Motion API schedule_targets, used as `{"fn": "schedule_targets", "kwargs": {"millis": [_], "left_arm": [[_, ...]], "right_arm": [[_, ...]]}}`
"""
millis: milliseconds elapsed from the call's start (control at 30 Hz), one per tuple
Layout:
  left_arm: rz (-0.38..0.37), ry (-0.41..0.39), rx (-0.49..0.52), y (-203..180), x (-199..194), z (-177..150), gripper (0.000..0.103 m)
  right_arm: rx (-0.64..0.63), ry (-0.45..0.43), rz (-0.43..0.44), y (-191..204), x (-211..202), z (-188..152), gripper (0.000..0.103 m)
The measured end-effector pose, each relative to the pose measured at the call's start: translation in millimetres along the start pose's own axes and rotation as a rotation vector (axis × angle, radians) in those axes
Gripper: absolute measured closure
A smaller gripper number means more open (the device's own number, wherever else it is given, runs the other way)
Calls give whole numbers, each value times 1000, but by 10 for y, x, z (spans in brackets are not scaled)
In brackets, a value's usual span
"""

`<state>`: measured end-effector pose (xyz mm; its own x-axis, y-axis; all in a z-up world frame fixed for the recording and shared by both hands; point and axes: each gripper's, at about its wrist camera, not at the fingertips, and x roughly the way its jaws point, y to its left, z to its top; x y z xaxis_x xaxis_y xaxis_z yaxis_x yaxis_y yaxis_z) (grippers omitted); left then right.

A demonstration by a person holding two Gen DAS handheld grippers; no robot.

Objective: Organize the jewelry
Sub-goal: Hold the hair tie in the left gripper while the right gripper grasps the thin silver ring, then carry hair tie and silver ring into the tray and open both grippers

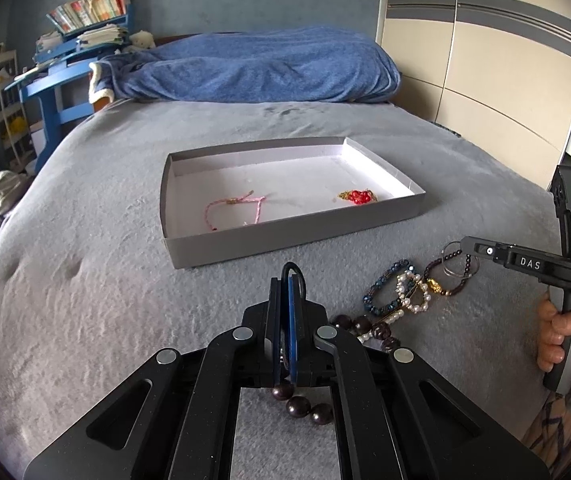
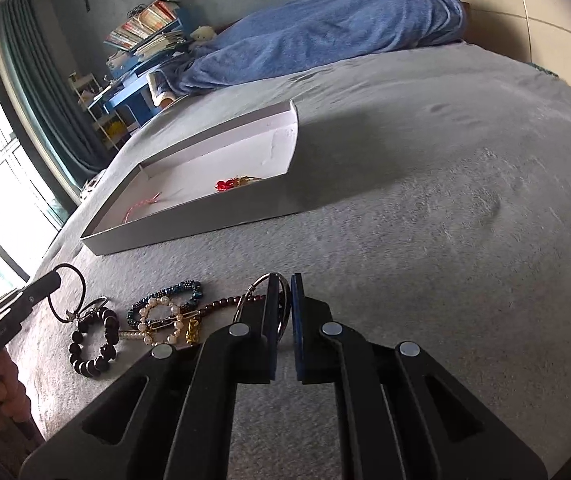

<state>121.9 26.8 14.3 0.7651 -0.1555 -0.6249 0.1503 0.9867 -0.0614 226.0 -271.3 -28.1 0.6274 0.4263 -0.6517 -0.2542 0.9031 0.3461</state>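
The left gripper (image 1: 288,280) is clamped on a thin black elastic loop (image 1: 295,270), and some dark wooden beads (image 1: 299,404) hang below its fingers — whether they belong to the same piece I can't tell. The right gripper (image 2: 284,284) sits nearly closed around a silver ring bangle (image 2: 263,282), though a sliver of gap shows, so I can't say it truly has hold of it. The grey tray (image 1: 285,236) lies on the bed just beyond, with 2 pieces already inside: a pink cord bracelet (image 1: 231,210) and a red beaded piece (image 1: 358,197). The rest — a blue beaded bracelet (image 1: 385,284), a pearl bracelet (image 1: 413,292) — is heaped beside the right gripper. To do this well, I'd lift slowly so nothing snags its neighbours, then release low over bare tray floor.
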Motion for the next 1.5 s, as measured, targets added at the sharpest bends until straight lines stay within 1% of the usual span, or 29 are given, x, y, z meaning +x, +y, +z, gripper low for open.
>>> {"fn": "schedule_targets", "kwargs": {"millis": [100,133,167,200,267,333,500,633,700,733,867,1067,1300,1500], "left_arm": [[1,1,-3,8,-2,-5,99],[1,1,-4,10,-1,-6,99],[0,1,-5,10,-1,-10,99],[1,1,-5,9,2,-11,99],[0,2,-6,10,4,-10,99],[0,2,-6,3,8,-8,99],[-4,2,-1,-18,9,-12,99],[-5,0,-3,-10,7,-6,99],[-5,-2,-4,-7,2,3,99],[-5,-4,-3,-6,-2,13,99],[-9,-15,2,0,-16,67,99],[-7,-38,13,17,-44,204,99],[-7,-62,17,62,7,432,99],[1,-80,13,150,152,715,99]], "right_arm": [[21,10,-17,-60,15,12,95],[24,12,-21,-71,30,21,90],[24,11,-22,-72,26,21,81],[20,8,-24,-60,18,18,76],[-10,2,-27,3,-1,15,57],[-60,-1,-29,101,-16,0,50],[-164,64,-58,285,104,-48,47],[-174,102,-76,301,215,-40,47],[-170,111,-81,288,248,-31,53],[-166,110,-84,282,255,-23,55],[-155,98,-64,265,233,-13,56],[-144,41,-32,305,114,85,56],[-154,-10,6,442,39,351,56],[-199,-14,18,593,181,664,56]]}}
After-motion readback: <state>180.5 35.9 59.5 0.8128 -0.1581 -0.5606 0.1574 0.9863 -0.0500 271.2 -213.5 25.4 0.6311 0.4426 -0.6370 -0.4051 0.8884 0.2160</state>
